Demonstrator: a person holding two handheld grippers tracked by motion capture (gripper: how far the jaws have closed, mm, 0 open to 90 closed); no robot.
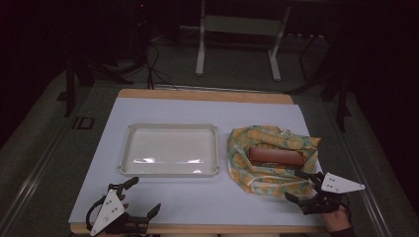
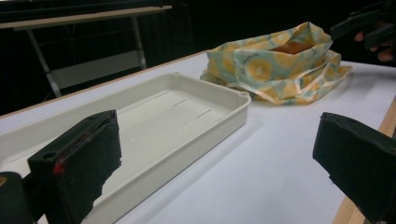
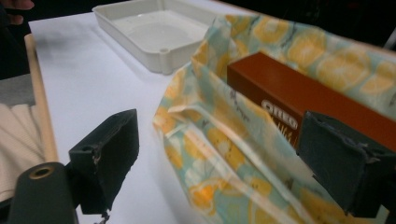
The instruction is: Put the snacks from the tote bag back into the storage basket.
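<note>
Bag: soft crumpled yellow-and-mint lemon-print plastic bag point(image 1: 269, 160), centre right of the high view, mouth open, near the sheet's right edge.
Box: glossy brown rectangular cardboard biscuit box point(image 1: 275, 156) lying flat inside the bag.
Right gripper point(image 1: 301, 186): lower right, jaws spread and holding nothing; one foam pad over the bag's near rim, the other over bare sheet.
Left gripper point(image 1: 143, 196): lower left by the table's front edge, released, well apart from everything.
Tray: smooth cream shallow rectangular plastic tray point(image 1: 129, 148), centre, just beside the bag.
Open room: white matte sheet point(image 1: 197, 197) bare along the front.
</note>
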